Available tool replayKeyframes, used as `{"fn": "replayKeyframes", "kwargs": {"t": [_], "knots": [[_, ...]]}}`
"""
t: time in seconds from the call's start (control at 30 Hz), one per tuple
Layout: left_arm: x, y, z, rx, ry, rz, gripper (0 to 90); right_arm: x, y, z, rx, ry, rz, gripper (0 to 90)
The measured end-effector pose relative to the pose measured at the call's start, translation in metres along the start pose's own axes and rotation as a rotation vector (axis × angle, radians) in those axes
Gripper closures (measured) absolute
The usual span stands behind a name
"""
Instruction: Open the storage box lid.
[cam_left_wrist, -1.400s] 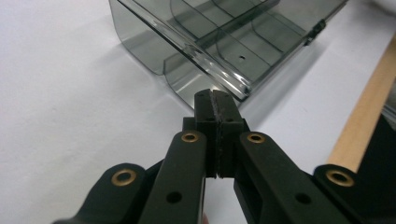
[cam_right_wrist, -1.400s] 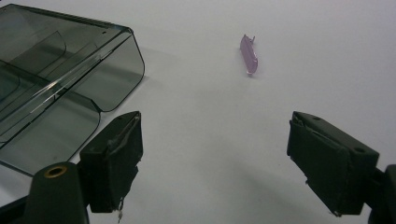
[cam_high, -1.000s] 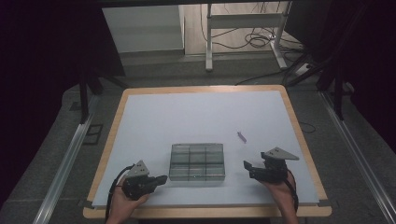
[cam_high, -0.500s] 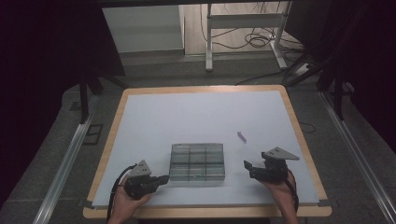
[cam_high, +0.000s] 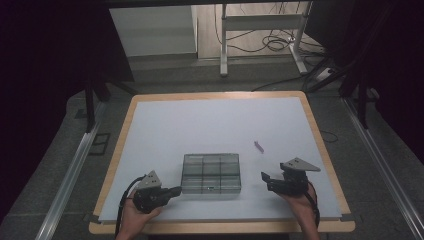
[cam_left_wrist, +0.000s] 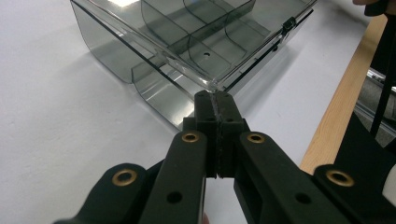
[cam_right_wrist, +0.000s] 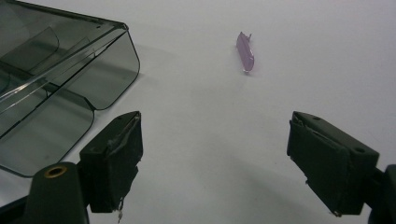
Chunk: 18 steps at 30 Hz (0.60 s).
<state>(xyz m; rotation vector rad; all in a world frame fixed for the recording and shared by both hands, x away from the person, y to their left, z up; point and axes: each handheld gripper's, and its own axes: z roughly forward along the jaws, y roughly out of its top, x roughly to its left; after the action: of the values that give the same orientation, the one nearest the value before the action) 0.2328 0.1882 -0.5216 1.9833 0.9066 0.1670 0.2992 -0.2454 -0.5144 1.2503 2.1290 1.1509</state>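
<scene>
A smoky clear plastic compartment box (cam_high: 211, 173) lies closed on the white table top, near the front edge. My left gripper (cam_high: 175, 190) rests at the box's front left corner, jaws shut with nothing between them; in the left gripper view its tips (cam_left_wrist: 215, 100) sit just short of the box (cam_left_wrist: 196, 42) corner. My right gripper (cam_high: 265, 180) lies to the right of the box, jaws open and empty (cam_right_wrist: 219, 163). A small purple plastic piece (cam_high: 259, 146) lies on the table beyond the right gripper, also seen ahead of its jaws (cam_right_wrist: 245, 51). The box's rounded corner (cam_right_wrist: 56, 79) is at that view's left.
The white table top (cam_high: 210, 125) has a wooden rim (cam_high: 115, 150). Metal rails (cam_high: 67, 175) run along the floor on both sides. A desk frame and cables (cam_high: 270, 42) stand beyond the far edge.
</scene>
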Motion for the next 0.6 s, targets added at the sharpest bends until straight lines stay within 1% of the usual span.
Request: {"fn": "replayKeyframes", "kwargs": {"t": [0.13,0.5,0.6], "knots": [[0.0003,0.0024,-0.0004,-0.006,-0.002,0.001,90.0,0.0015,0.0008,-0.0008,-0.008,-0.017,-0.010,17.9],[0.0006,0.0066,-0.0021,-0.018,0.001,0.001,90.0,0.0011,0.0005,-0.0006,-0.006,-0.021,-0.001,17.9],[0.0021,0.0086,-0.0033,-0.033,-0.018,-0.011,90.0,0.0020,0.0005,0.0008,-0.004,-0.018,-0.001,18.0]]}}
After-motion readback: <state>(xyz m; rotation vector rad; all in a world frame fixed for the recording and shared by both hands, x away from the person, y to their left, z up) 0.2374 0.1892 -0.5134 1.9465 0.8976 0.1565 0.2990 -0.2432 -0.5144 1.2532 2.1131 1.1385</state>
